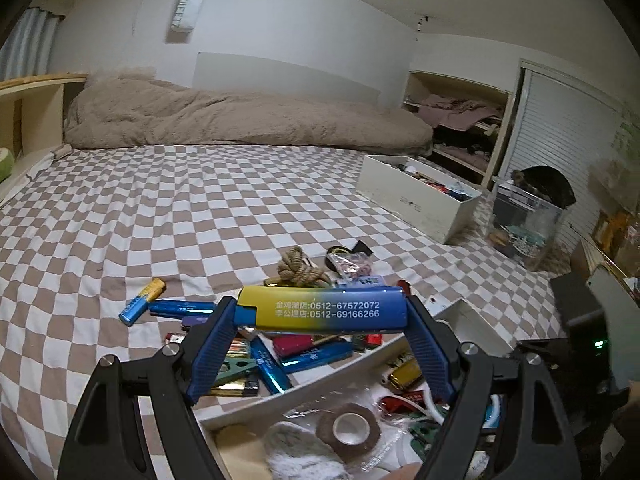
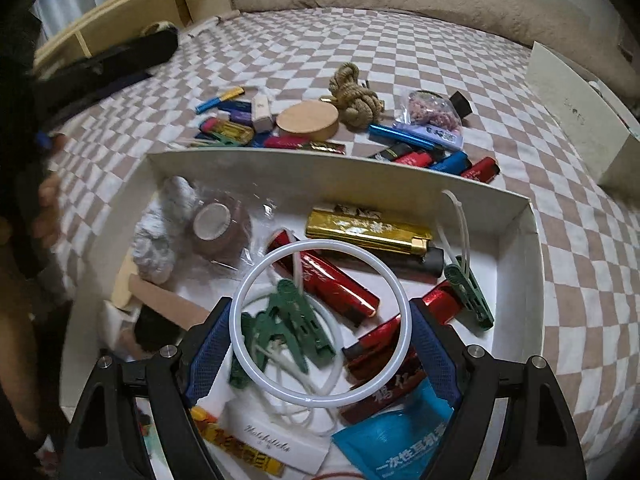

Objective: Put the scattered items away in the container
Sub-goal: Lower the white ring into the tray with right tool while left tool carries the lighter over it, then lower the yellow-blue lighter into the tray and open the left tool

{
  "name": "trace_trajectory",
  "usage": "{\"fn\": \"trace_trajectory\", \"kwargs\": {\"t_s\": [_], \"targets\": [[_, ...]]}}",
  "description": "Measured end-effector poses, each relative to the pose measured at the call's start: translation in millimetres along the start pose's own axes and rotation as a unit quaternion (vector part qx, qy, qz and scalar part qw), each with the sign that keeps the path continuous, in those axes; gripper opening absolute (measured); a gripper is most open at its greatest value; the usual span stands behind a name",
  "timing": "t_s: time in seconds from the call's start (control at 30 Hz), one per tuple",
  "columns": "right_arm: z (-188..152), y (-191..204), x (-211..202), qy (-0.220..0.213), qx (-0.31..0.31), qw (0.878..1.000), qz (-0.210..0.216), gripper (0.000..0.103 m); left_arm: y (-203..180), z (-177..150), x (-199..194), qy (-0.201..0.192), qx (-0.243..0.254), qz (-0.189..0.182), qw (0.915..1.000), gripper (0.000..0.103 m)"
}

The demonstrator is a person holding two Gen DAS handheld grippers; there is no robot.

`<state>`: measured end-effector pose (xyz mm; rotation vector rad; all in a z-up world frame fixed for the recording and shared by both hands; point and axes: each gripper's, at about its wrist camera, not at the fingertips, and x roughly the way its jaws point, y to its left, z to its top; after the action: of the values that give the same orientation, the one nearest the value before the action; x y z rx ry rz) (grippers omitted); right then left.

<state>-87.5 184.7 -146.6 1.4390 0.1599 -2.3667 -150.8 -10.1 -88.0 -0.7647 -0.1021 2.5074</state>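
The left wrist view is being taken low over the checkered bedspread (image 1: pixel 168 208), directed across the bed toward the far wall. The right wrist view is being aimed steeply down, close above the white box (image 2: pixel 516 240) (shared by both, with the scattered clutter).

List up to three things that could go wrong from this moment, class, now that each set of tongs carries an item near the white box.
1. The left tongs hold the blue-and-yellow lighter only by its ends; a tilt could let it slip onto the checked sheet.
2. The thin white ring in the right tongs may roll or bounce when released.
3. The white box is crowded; the ring could snag the green clips.
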Motion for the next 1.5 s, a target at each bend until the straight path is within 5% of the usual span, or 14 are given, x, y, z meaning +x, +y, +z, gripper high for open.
{"fn": "trace_trajectory", "kwargs": {"t_s": [0.83, 1.13, 1.5], "targets": [[-10, -34, -9, -0.01, 0.074, 0.996, 0.058, 0.09, -33, -22, 7, 0.039, 0.023, -0.033, 0.9984, 0.082], [-18, -54, -29, -0.039, 0.124, 0.988, 0.081, 0.09, -45, -41, 0, 0.058, -0.006, -0.058, 0.9966, 0.082], [-23, -57, -39, -0.06, 0.145, 0.983, 0.091, 0.09, -70, -69, -17, 0.108, -0.028, -0.04, 0.9929, 0.082]]}}
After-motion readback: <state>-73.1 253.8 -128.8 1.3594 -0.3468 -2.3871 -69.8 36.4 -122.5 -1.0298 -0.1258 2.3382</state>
